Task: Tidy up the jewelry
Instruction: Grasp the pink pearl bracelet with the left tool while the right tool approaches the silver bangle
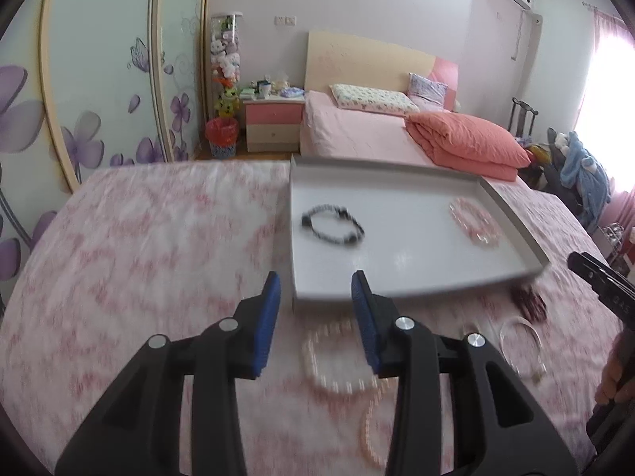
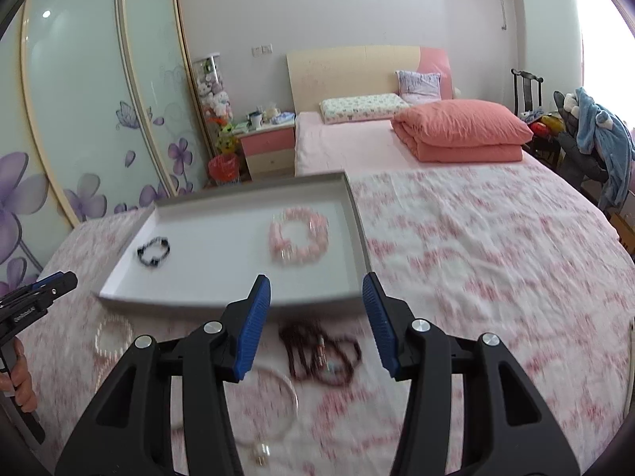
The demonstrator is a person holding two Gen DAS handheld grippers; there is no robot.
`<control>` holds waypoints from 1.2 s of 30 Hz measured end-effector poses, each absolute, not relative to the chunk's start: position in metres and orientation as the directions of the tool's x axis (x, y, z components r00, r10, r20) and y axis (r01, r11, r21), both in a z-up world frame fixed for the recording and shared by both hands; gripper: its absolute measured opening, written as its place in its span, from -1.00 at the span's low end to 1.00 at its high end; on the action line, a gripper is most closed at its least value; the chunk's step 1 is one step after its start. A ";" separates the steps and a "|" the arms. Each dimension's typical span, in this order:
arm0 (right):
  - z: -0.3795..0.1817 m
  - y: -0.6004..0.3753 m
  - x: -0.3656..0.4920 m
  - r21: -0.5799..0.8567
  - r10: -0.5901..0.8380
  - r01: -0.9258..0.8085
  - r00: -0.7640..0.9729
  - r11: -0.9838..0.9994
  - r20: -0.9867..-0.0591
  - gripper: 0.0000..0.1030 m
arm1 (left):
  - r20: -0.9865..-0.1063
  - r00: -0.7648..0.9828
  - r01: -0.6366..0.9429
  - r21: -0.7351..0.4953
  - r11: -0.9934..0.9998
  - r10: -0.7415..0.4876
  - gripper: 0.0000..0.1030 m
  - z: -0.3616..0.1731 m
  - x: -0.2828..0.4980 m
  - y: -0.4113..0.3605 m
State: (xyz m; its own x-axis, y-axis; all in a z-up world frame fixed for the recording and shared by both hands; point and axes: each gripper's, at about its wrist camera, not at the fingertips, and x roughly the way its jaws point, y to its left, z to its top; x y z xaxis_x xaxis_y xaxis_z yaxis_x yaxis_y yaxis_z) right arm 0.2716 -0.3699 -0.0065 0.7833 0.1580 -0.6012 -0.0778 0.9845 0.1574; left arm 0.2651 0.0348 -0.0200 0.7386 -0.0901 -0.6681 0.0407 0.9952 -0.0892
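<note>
A grey tray (image 1: 416,286) (image 2: 222,269) lies on the pink-patterned cloth. In it are a black bead bracelet (image 1: 332,225) (image 2: 153,250) and a pink bead bracelet (image 1: 474,224) (image 2: 299,235). My left gripper (image 1: 316,281) hovers open before the tray's near edge, above a pale bead bracelet (image 1: 337,357) (image 2: 113,335); nothing is between its pads. A second pale bead ring (image 1: 371,432) lies nearer. My right gripper (image 2: 316,281) is open over a dark red bead strand (image 2: 321,353) (image 1: 530,303), not touching it. A thin silver hoop (image 2: 274,404) (image 1: 520,337) lies beside that strand.
The cloth covers a wide surface in front of a bed with a folded coral quilt (image 2: 464,131). A nightstand (image 1: 274,125) and a red bin (image 1: 221,135) stand at the far left by flower-printed wardrobe doors (image 1: 99,91). A chair with clothes (image 2: 595,146) is at the right.
</note>
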 end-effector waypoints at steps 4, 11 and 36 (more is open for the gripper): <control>-0.013 -0.373 0.253 0.152 0.159 -0.081 0.767 0.985 -0.622 -0.03 | -0.684 0.720 0.071 -0.100 0.992 -0.120 -0.16 -0.026 0.240 0.033; -0.030 -0.369 0.231 0.150 0.173 -0.096 0.721 0.984 -0.671 -0.03 | -0.751 0.643 0.140 -0.077 0.987 -0.150 -0.15 -0.054 0.219 0.008; -0.052 -0.339 0.222 0.096 0.196 -0.187 0.644 0.978 -0.739 0.20 | -0.794 0.601 0.148 0.002 0.989 -0.089 -0.87 -0.078 0.219 0.004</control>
